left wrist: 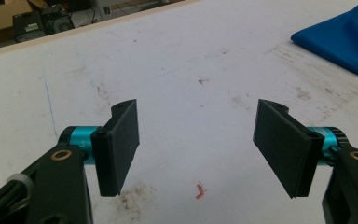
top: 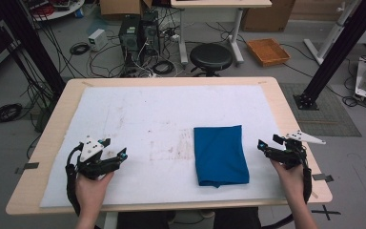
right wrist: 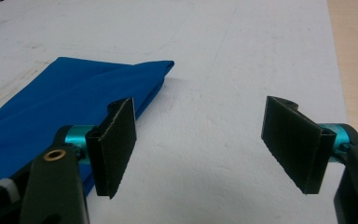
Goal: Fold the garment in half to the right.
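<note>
folded blue cloth (top: 220,155) lies on the table (top: 38,143) between left gripper (top: 116,153) and right gripper (top: 268,143), both fingers spread empty; a shallow pinch could drag it unfolded.

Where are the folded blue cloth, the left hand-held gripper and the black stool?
Folded blue cloth (top: 220,155): high view, middle of its top layer.
Left hand-held gripper (left wrist: 196,148): left gripper view, midway between its open fingertips.
Black stool (top: 211,56): high view, centre of its round seat.
</note>
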A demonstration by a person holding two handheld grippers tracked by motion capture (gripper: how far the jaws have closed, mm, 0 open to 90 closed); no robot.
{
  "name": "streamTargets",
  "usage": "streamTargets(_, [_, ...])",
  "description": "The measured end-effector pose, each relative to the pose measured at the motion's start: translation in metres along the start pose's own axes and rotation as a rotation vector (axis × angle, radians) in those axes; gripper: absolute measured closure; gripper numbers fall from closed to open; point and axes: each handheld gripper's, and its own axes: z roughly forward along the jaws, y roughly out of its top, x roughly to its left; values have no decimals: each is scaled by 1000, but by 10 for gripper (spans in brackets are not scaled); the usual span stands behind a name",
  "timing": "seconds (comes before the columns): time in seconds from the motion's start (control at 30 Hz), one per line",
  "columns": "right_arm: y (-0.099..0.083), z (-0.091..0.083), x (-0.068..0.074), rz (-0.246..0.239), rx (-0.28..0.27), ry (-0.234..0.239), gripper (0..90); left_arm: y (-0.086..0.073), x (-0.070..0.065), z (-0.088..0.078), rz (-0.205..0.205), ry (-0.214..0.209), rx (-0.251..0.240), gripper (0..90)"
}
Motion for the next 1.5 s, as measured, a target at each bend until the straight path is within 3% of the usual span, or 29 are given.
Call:
streamTargets(0.63, [3, 7, 6, -4, 2, 9, 262, -4, 6, -7, -15, 15, 0, 313])
streamTargets(1.5, [0, -8, -4, 17, -24, -18, 263, 3, -5, 9, 13, -18, 8, 313])
